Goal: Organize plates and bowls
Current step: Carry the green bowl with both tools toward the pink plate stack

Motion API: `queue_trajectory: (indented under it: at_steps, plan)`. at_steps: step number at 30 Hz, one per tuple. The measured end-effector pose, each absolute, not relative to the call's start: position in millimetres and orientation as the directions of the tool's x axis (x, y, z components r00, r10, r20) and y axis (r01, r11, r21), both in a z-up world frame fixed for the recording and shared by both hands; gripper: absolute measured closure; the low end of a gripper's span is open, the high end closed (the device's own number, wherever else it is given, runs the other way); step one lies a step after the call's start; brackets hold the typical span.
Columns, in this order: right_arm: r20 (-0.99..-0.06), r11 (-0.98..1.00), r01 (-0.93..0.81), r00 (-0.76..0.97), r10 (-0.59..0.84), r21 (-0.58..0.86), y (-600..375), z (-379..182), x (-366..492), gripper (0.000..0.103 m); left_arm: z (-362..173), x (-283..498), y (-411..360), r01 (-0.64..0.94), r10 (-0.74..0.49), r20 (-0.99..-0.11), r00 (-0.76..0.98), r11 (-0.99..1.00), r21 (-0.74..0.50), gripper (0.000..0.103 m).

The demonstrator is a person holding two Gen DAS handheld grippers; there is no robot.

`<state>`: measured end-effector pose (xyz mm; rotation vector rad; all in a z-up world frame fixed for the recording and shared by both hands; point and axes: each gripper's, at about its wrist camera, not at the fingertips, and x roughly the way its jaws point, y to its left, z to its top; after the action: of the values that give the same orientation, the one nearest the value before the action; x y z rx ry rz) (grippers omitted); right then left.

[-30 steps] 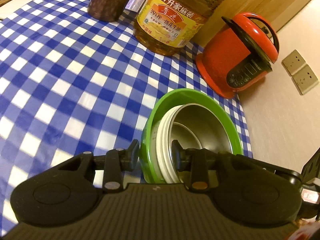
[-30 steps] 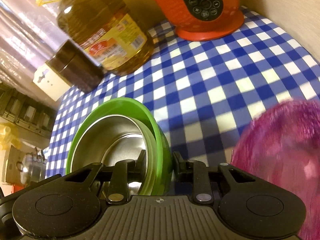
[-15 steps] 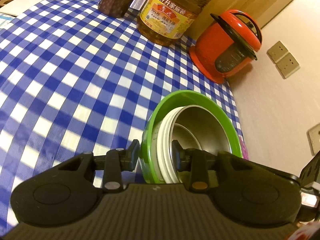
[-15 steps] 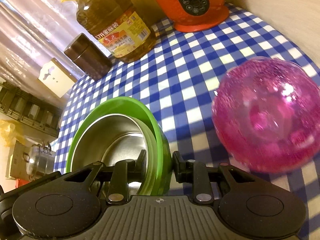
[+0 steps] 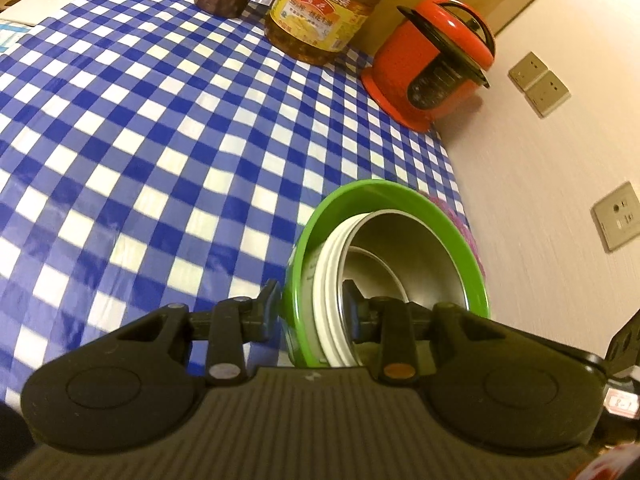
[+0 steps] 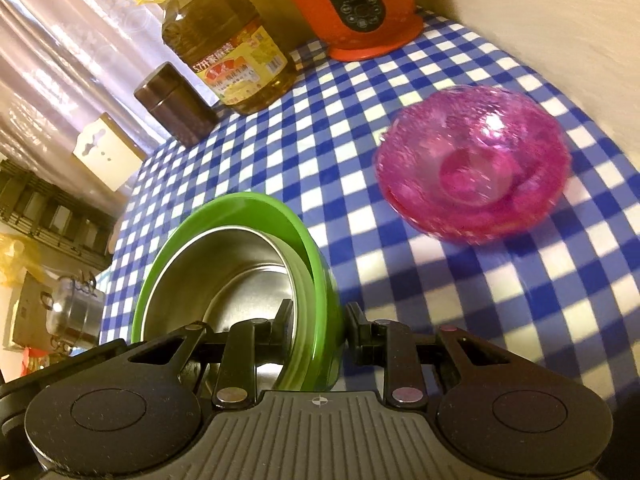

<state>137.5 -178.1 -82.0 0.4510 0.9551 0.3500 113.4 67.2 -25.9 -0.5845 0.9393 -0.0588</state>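
A green bowl (image 5: pixel 384 200) holds a nested white-rimmed steel bowl (image 5: pixel 404 248), and both hang above the blue-checked tablecloth (image 5: pixel 160 140). My left gripper (image 5: pixel 310 304) is shut on the stack's rim on one side, one finger outside the green wall and one inside the steel bowl. On the opposite side my right gripper (image 6: pixel 318 320) is shut on the green bowl (image 6: pixel 240 208) and steel bowl (image 6: pixel 224 276) rims the same way. A pink glass bowl (image 6: pixel 472 164) sits on the cloth to the right in the right wrist view; its edge (image 5: pixel 460 216) peeks out behind the stack.
A red rice cooker (image 5: pixel 436 60) stands at the table's far corner by the wall. Beside it are a large oil bottle (image 6: pixel 228 56) and a dark brown canister (image 6: pixel 176 104). Wall sockets (image 5: pixel 540 88) are on the right wall. A steel pot (image 6: pixel 76 312) sits off the table's left.
Both grippers have carried the bowl stack back from the cooker and bottle, which now look smaller and farther. The pink bowl has come fully into the right wrist view.
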Motion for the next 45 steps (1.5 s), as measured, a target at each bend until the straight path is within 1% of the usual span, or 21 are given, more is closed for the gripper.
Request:
queue_trajectory:
  at_steps: [16, 45]
  plan:
    - [-0.712, 0.852, -0.022, 0.537, 0.452, 0.524, -228, -88, 89, 0.076, -29, 78, 22, -0.135, -0.338, -0.760, 0.556, 0.865, -0.483, 0.074]
    - [-0.700, 0.827, 0.081, 0.582, 0.414, 0.557, -297, -85, 69, 0.076, -22, 88, -47, -0.024, -0.379, -0.770, 0.514, 0.891, -0.454, 0.074]
